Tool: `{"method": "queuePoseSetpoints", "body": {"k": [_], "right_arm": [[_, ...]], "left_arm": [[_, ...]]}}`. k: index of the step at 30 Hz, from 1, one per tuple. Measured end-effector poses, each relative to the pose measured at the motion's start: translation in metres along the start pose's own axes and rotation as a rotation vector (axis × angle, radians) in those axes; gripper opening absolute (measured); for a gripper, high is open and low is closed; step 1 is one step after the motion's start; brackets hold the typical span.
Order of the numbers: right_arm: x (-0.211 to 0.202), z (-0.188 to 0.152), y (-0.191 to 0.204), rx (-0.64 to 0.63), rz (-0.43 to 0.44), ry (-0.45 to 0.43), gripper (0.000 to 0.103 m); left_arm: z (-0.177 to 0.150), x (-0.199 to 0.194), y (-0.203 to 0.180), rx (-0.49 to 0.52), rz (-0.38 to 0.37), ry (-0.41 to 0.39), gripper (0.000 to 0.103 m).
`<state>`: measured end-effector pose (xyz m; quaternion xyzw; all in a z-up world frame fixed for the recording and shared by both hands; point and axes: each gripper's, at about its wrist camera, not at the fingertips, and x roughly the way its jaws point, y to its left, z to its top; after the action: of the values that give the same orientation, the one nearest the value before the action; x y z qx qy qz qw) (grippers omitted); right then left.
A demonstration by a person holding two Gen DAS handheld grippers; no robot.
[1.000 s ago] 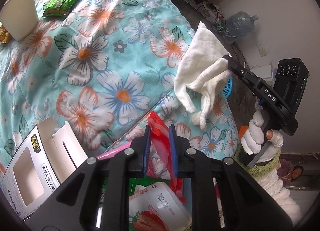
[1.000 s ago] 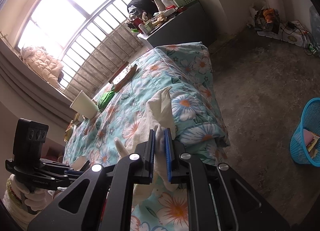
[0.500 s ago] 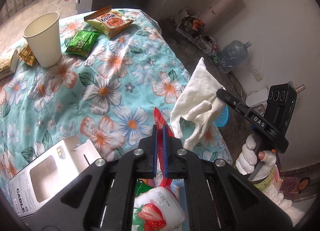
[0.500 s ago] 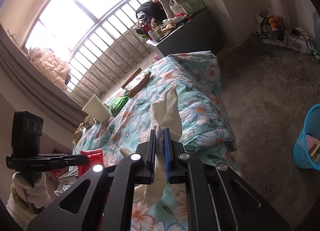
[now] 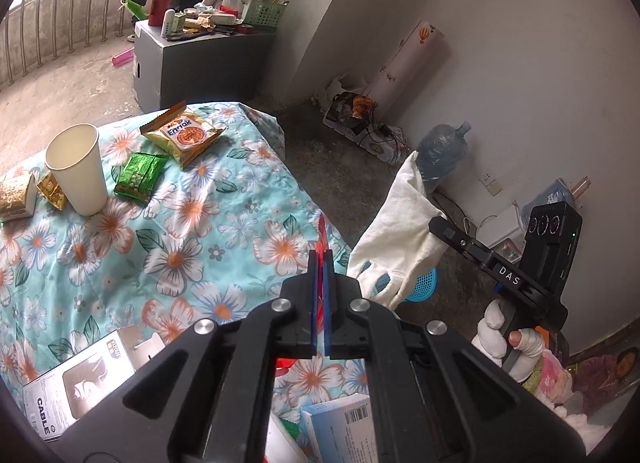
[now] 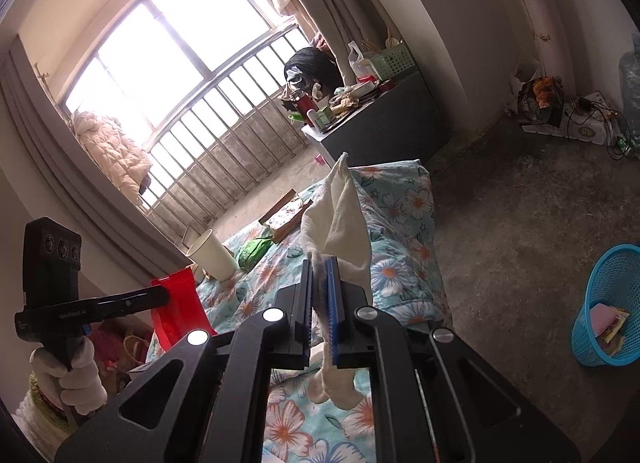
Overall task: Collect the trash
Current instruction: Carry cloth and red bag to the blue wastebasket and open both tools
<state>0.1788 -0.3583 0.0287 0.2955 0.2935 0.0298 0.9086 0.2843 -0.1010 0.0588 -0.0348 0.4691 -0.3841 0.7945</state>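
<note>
Red crinkly plastic wrapper [image 5: 321, 239] pinched edge-on in closed left tongs [image 5: 320, 263], raised off bed with floral cover [image 5: 192, 231], likely so it clears clutter. White cloth glove [image 6: 340, 223] clamped in closed right tongs [image 6: 322, 275], dangling above bed. Both held clear, probably for carry to blue mesh plastic bin [image 6: 612, 303] on floor, well apart. Versus earlier frame: left tongs closed fully on wrapper; both hands now higher, more room visible, white paper cup [image 5: 78, 167] in fuller view.
</note>
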Motion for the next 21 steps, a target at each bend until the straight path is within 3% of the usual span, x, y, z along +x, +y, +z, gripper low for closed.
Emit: {"method": "queuePoseSetpoints", "body": {"k": [8, 15, 21], "right_arm": [[-0.053, 0.008, -0.065, 0.050, -0.104, -0.099, 0.007], [-0.106, 0.006, -0.165, 0.162, -0.311, -0.168, 0.007], [-0.125, -0.008, -0.261, 0.304, -0.458, -0.155, 0.007]], "left_arm": [[0.025, 0.048, -0.073, 0.093, -0.056, -0.010, 0.000], [0.033, 0.141, -0.171, 0.209, -0.156, 0.090, 0.000], [0.025, 0.237, -0.254, 0.307, -0.207, 0.176, 0.000]]}}
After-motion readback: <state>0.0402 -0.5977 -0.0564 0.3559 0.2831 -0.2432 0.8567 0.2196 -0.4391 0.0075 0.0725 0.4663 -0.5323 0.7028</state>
